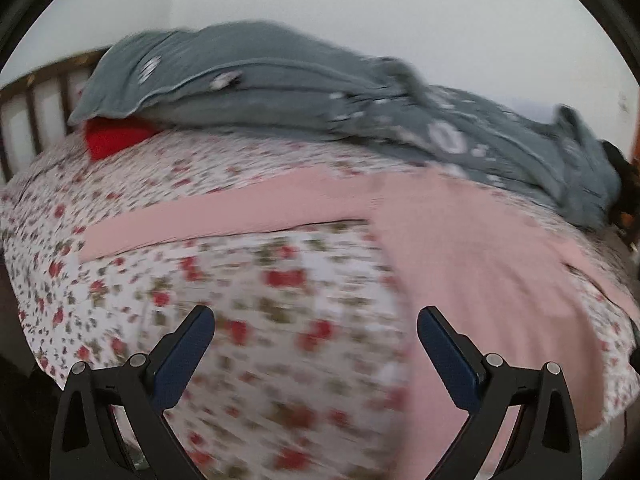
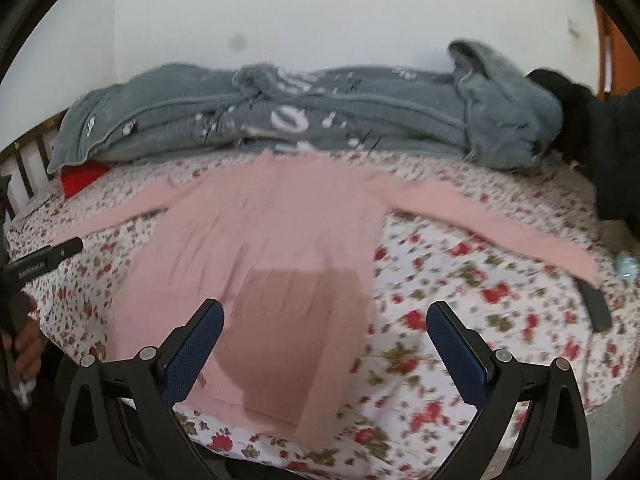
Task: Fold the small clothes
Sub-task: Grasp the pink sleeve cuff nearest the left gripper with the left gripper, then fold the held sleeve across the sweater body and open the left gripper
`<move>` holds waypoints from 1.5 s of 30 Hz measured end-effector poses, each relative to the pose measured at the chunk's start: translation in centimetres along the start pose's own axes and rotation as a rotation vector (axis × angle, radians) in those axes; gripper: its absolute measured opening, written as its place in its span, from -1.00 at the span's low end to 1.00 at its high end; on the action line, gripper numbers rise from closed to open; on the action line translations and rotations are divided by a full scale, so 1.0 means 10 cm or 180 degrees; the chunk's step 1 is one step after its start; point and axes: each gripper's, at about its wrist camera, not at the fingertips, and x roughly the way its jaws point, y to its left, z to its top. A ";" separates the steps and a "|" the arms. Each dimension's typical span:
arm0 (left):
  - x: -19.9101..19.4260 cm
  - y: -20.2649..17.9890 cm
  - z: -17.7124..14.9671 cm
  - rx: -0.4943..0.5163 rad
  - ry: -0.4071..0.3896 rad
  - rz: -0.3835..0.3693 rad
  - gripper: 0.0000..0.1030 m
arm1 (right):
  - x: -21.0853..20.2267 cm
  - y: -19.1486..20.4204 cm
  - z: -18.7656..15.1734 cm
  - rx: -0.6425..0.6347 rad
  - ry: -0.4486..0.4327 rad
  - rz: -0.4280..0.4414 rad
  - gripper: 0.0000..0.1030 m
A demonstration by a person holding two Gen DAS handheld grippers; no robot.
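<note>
A pink long-sleeved top [image 2: 260, 232] lies flat on the flowered bedsheet [image 2: 460, 280], body toward me, both sleeves spread out sideways. In the left wrist view the top [image 1: 480, 248] fills the right side, with its left sleeve [image 1: 224, 216] stretching left. My left gripper [image 1: 316, 328] is open and empty, above the sheet just left of the top's body. My right gripper [image 2: 324, 320] is open and empty, above the top's lower right hem. The left gripper also shows at the left edge of the right wrist view [image 2: 44, 260].
A grey blanket [image 2: 304, 116] with white marks lies bunched along the wall at the back of the bed. A red item [image 1: 116, 138] peeks out beneath its left end. A wooden bed rail [image 1: 36, 120] is at far left. A dark flat object [image 2: 596, 308] lies on the sheet at right.
</note>
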 end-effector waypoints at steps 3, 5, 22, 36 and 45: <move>0.21 0.43 0.07 -0.0197 0.0052 0.0168 0.84 | 0.15 0.05 0.00 0.0027 0.0035 0.0048 0.94; 0.32 0.72 0.12 -0.0315 0.0044 0.0244 0.83 | 0.22 0.07 0.01 0.0009 0.0029 0.0029 0.94; 1.04 2.26 0.29 -0.1738 -0.0009 0.0183 0.09 | 0.69 0.23 0.32 0.0327 0.0164 0.0138 0.94; 0.77 1.50 1.26 -0.1228 -0.0311 0.0396 -0.88 | 0.77 -0.22 0.52 0.0422 0.0089 0.0068 0.94; 0.57 -0.64 1.83 -0.0152 -0.0502 -0.0194 -0.88 | 0.65 -0.85 0.51 0.0426 0.0015 -0.0055 0.94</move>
